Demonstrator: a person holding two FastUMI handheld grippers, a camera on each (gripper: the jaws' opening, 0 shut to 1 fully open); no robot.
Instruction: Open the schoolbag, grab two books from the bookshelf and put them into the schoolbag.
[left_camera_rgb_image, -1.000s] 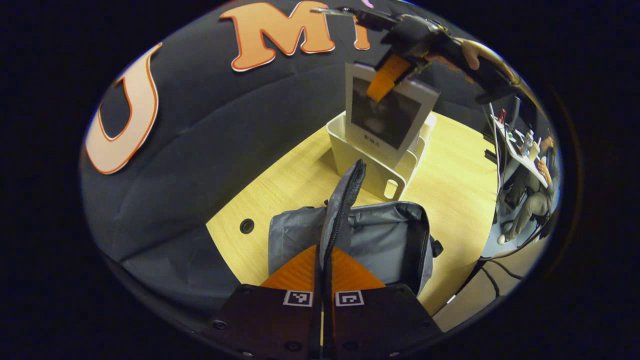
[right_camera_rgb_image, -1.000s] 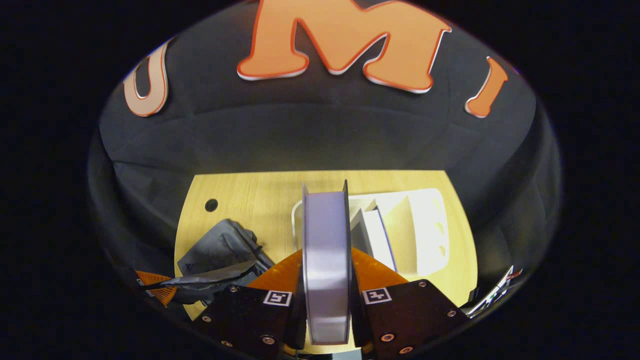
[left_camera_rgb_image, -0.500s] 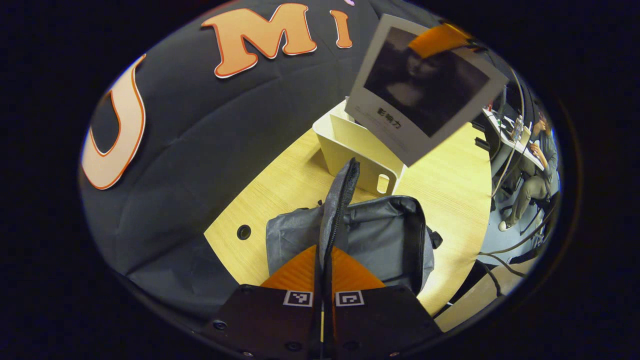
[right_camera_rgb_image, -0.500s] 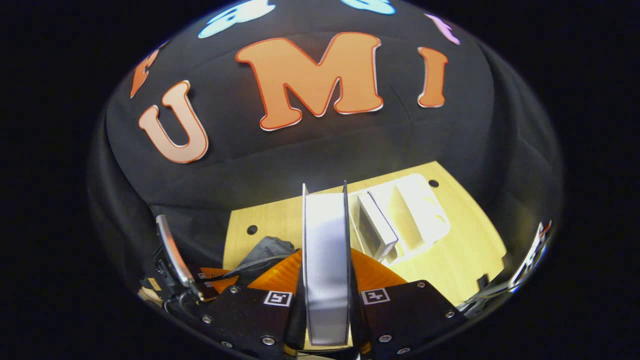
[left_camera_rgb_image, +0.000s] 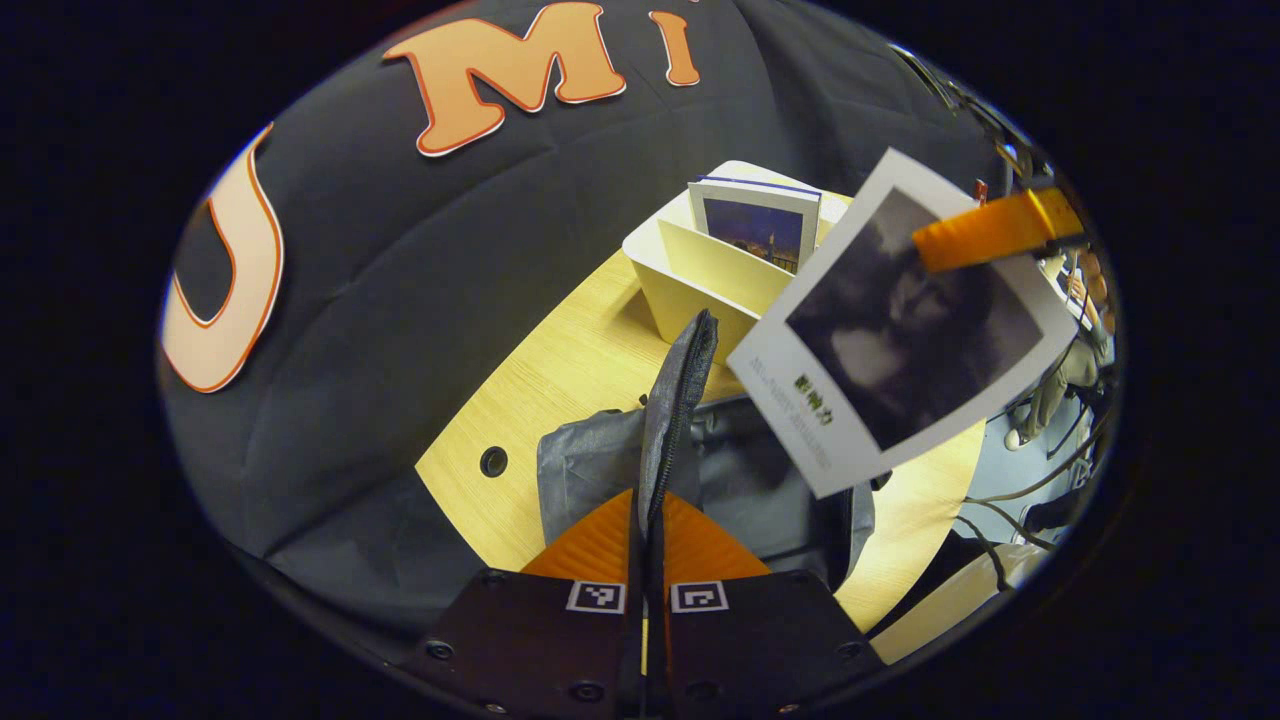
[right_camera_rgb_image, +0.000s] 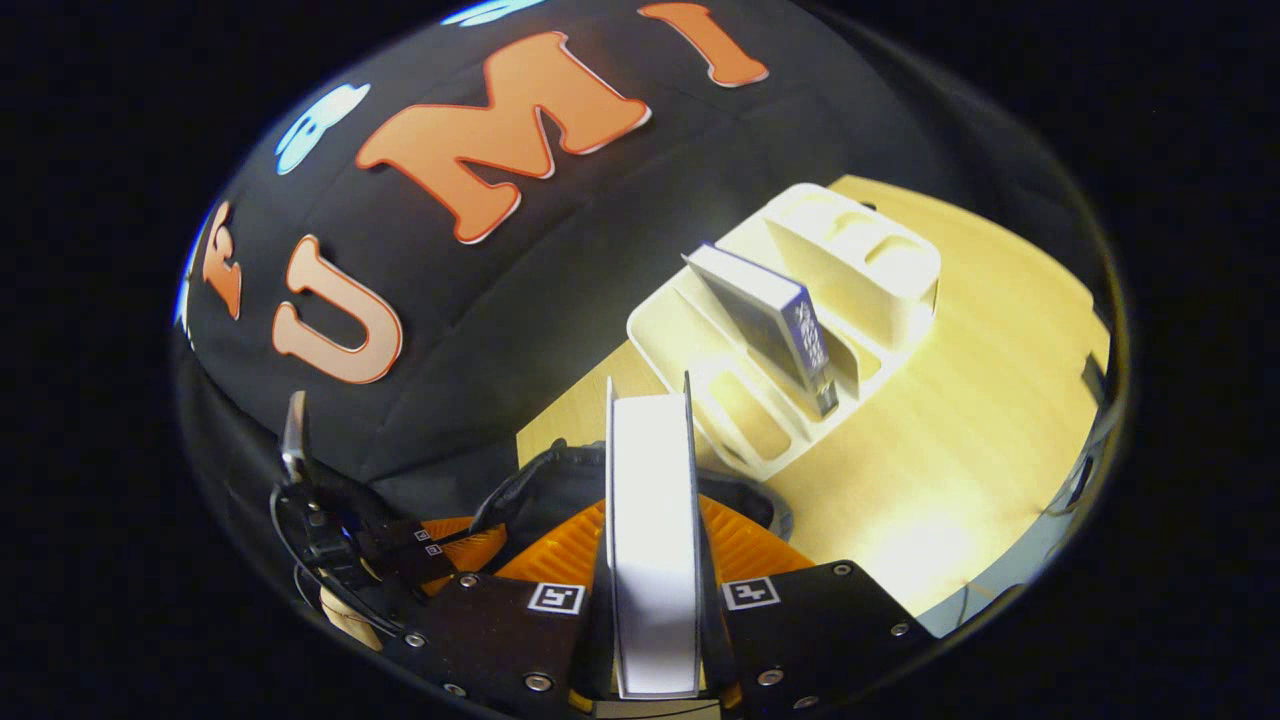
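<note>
Left gripper (left_camera_rgb_image: 648, 545): fingers pressed together on the raised flap (left_camera_rgb_image: 678, 400) of the schoolbag (left_camera_rgb_image: 720, 480), flap edge-on with its dark zip running up the middle. Schoolbag is grey woven fabric, soft and creased, mouth open, lying on the counter (left_camera_rgb_image: 570, 380) near its front edge.

Right gripper (right_camera_rgb_image: 650, 560): fingers clamped on both covers of a book (right_camera_rgb_image: 650, 540), seen from its page edge as a pale, smooth block between thin dark cover lines. In the left gripper view the same book (left_camera_rgb_image: 905, 325) hangs tilted in the air above the schoolbag's open mouth, one finger (left_camera_rgb_image: 990, 232) of the right gripper lying across its upper corner. Cover: white border around a dark, blurred portrait picture, small print below it; flat, rigid, matte.

Bookshelf (right_camera_rgb_image: 800, 330): white moulded plastic, rounded corners, upright dividers and slot cut-outs in the end wall, standing on the counter beyond the schoolbag toward the back edge. One second book (right_camera_rgb_image: 775, 330) leans in a middle slot, blue-violet spine, white pages; its cover (left_camera_rgb_image: 755, 228) shows a dark night scene.

Counter: pale wood-grain laminate, rounded edge, a small round hole (left_camera_rgb_image: 492, 461) near the left edge.
</note>
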